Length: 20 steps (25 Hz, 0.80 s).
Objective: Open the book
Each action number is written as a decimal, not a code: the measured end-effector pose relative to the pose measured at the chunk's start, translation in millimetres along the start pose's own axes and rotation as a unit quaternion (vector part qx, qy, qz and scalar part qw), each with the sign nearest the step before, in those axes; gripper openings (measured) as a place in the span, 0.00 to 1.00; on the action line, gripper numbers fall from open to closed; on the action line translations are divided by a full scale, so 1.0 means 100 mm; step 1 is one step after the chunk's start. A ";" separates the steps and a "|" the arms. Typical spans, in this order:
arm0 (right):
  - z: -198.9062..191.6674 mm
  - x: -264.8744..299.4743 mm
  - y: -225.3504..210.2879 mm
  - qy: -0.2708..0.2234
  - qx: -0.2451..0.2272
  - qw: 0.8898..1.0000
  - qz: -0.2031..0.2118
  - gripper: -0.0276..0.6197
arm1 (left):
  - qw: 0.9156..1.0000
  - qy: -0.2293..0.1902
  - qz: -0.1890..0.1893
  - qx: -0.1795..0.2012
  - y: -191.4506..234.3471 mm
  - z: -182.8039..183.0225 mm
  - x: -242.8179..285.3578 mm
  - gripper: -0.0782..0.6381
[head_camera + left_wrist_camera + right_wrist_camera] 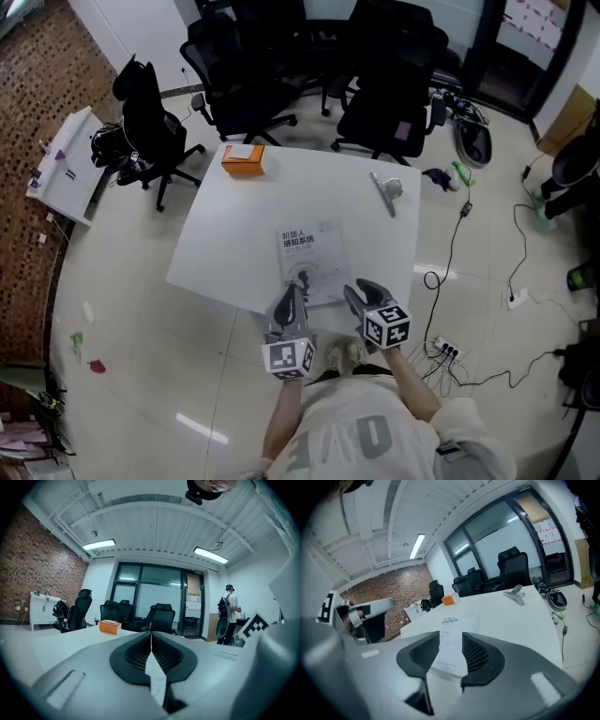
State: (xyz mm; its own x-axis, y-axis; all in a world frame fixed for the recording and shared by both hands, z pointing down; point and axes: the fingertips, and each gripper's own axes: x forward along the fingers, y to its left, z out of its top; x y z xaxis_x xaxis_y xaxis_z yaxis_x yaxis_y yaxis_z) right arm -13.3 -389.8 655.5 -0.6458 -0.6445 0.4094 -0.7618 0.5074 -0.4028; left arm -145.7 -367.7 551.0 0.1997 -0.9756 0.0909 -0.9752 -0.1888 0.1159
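A closed book [311, 262] lies at the near edge of the white counter [234, 234], just ahead of both grippers. The left gripper [292, 302] has its fingers shut. The right gripper [361, 295] has its fingers apart and empty, framing the cover. The right should probably catch only the cover's free edge while the left steadies the book.

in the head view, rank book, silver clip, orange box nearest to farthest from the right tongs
1. book, just ahead of the right tongs, slightly left
2. silver clip, far right side
3. orange box, far left corner
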 end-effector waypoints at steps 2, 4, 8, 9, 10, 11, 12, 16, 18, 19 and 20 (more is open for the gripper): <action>-0.14 0.11 -0.08 0.027 0.007 1.000 -0.007 0.27 | 1.000 0.007 -0.001 -0.001 0.03 -0.07 -0.01 0.13; -0.26 0.19 -0.12 0.054 0.016 0.998 -0.014 0.28 | 1.000 0.017 0.000 0.002 0.06 -0.12 -0.02 0.13; -0.50 0.31 -0.15 0.109 0.028 0.993 -0.020 0.29 | 1.000 0.027 0.007 0.005 0.14 -0.21 -0.02 0.13; -0.54 0.33 -0.15 0.119 0.028 0.992 -0.022 0.29 | 1.000 0.028 0.008 0.005 0.16 -0.23 -0.03 0.13; -0.58 0.35 -0.15 0.128 0.025 0.991 -0.025 0.29 | 1.000 0.029 0.010 0.005 0.17 -0.23 -0.03 0.13; -0.61 0.37 -0.15 0.134 0.021 0.990 -0.028 0.29 | 1.000 0.029 0.011 0.006 0.18 -0.24 -0.03 0.13; -0.63 0.38 -0.15 0.140 0.018 0.990 -0.031 0.29 | 0.999 0.029 0.011 0.006 0.19 -0.24 -0.03 0.13; -0.66 0.42 -0.16 0.150 0.012 0.988 -0.036 0.29 | 0.999 0.032 0.009 0.005 0.21 -0.27 -0.01 0.13; -0.65 0.42 -0.15 0.147 0.014 0.988 -0.036 0.29 | 0.999 0.033 0.006 0.006 0.19 -0.28 0.00 0.13; -0.65 0.41 -0.15 0.144 0.016 0.989 -0.036 0.29 | 0.999 0.034 0.005 0.006 0.18 -0.29 0.00 0.13; -0.63 0.40 -0.14 0.140 0.017 0.989 -0.037 0.29 | 0.999 0.035 0.003 0.006 0.17 -0.29 0.01 0.13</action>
State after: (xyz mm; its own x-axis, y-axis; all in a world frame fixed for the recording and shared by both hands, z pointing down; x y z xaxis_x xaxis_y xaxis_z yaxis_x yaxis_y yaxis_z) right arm -31.8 -386.1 728.9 -0.5802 -0.4935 0.6479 -0.8089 0.4422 -0.3876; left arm -159.2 -368.2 581.9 0.2005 -0.9666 0.1597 -0.9771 -0.1855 0.1040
